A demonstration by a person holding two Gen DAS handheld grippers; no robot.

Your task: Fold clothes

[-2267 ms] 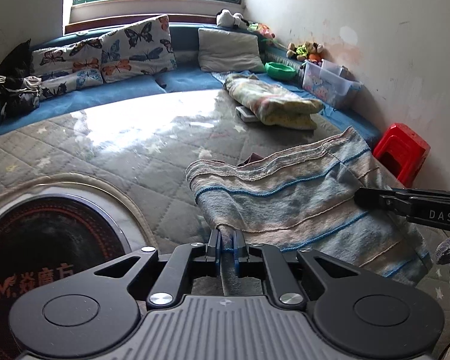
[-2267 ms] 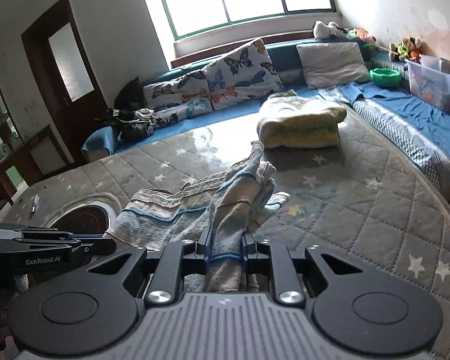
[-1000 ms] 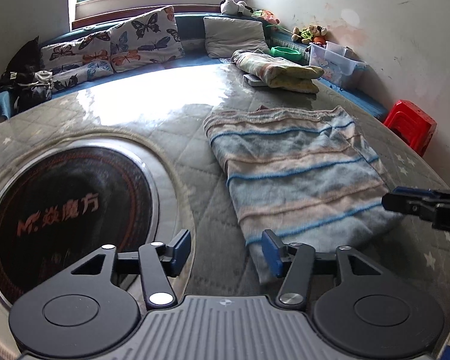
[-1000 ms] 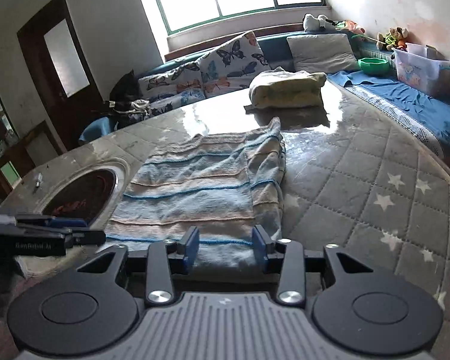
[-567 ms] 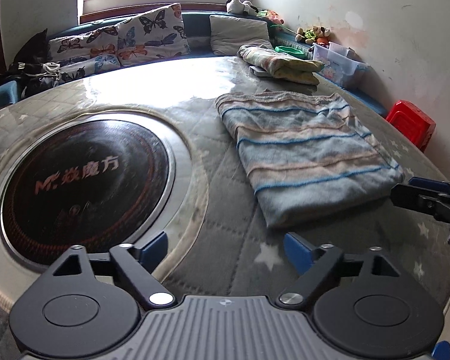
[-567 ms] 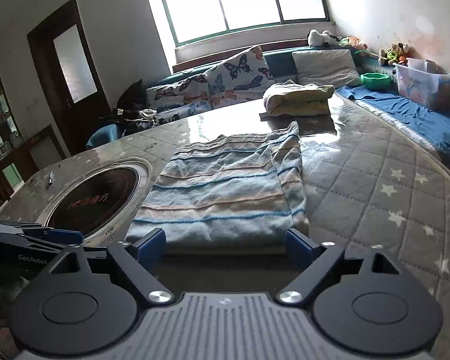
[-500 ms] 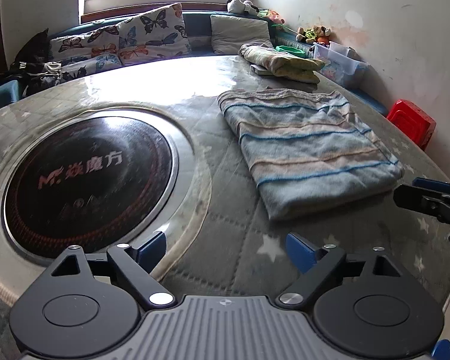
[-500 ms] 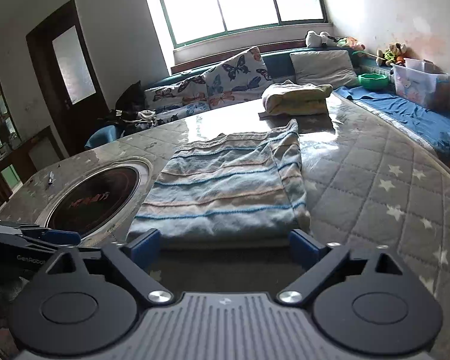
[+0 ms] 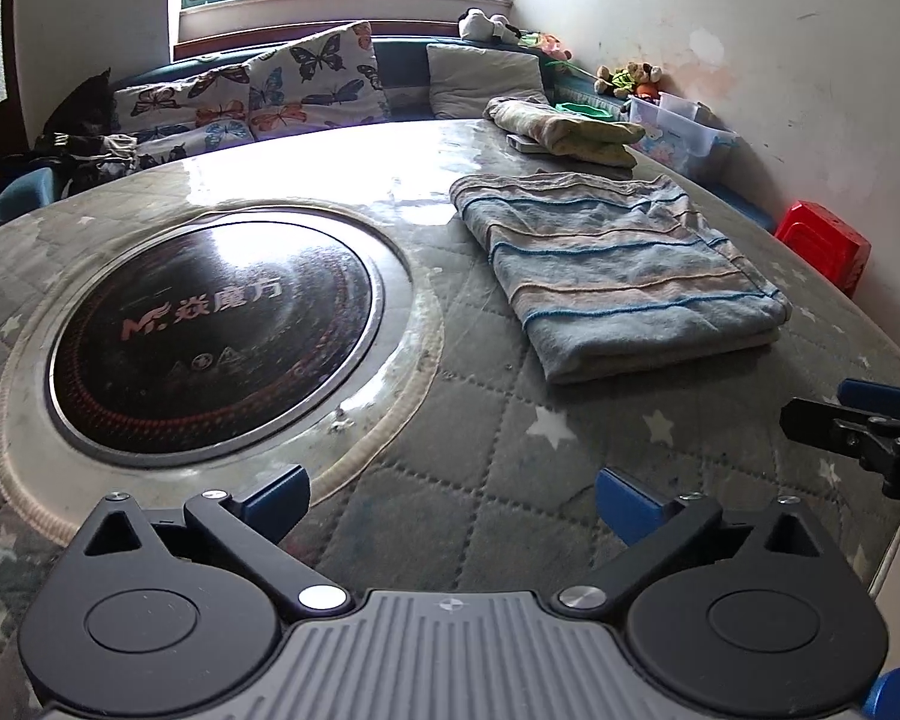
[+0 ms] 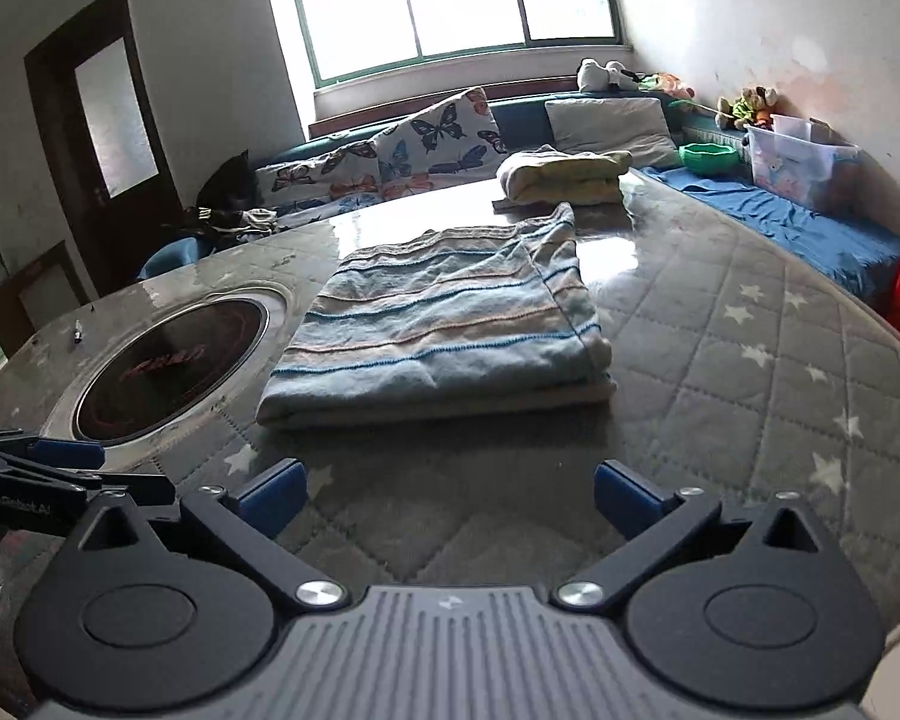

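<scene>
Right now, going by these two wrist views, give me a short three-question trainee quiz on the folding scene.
1. True or false: the striped garment is pinched in the right gripper.
2. What lies on the table beyond the striped garment: A) a folded yellowish blanket, B) a red stool, C) a plastic bin?
3. Fill in: in the left wrist view, the round black cooktop sits to the ____ of the striped garment.

Key
1. False. The garment lies folded on the table, clear of the right gripper and left gripper; both jaws are opening, nothing between them.
2. A.
3. Left.
</scene>
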